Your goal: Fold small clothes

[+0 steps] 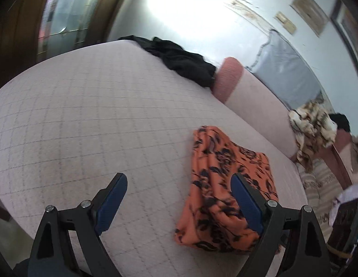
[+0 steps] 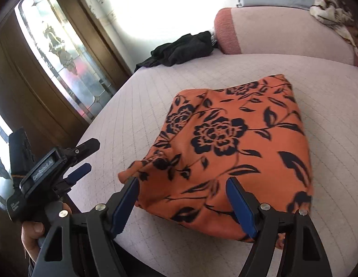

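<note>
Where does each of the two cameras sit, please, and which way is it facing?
Left wrist: rides the left gripper, looking down across the quilted bed; only its own open fingers show.
Right wrist: rides the right gripper, looking down onto the folded orange floral garment; its open fingers, the left gripper and the hand holding it show.
Shared: bed, orange garment, black clothes, pink bolster.

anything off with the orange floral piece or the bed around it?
Mostly tidy. The orange floral garment lies folded on the quilted bed, but its near left corner is bunched and sticks out past the fold. A black garment lies crumpled and unfolded at the far edge by the bolster. No damage visible.
</note>
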A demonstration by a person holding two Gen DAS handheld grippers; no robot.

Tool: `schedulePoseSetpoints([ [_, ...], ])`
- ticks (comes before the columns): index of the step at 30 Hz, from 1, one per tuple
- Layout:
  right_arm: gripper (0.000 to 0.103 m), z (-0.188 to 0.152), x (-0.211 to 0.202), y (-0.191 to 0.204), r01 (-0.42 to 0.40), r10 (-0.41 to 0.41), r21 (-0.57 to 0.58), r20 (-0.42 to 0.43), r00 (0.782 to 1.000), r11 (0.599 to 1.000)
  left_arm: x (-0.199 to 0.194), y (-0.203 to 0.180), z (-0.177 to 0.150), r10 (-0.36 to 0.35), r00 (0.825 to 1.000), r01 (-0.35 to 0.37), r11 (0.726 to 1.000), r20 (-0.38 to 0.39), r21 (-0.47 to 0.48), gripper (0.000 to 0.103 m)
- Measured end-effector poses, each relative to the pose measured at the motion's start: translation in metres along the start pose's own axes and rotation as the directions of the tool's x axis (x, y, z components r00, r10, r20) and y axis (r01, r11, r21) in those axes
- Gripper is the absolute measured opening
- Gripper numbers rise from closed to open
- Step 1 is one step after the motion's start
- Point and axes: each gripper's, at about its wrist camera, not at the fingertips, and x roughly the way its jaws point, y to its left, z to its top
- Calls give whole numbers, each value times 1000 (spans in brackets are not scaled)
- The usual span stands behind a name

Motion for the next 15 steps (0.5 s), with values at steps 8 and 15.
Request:
schedulePoseSetpoints([
  [8,80,-18,-44,-59,15,-19,113,41,999,993,36,-47,-34,14,982,15,989,-189,149,56],
  [15,80,-28,-42,-85,-29,19,169,57,998,985,53,1,-40,32,950,-59,995,-311,-76,37],
])
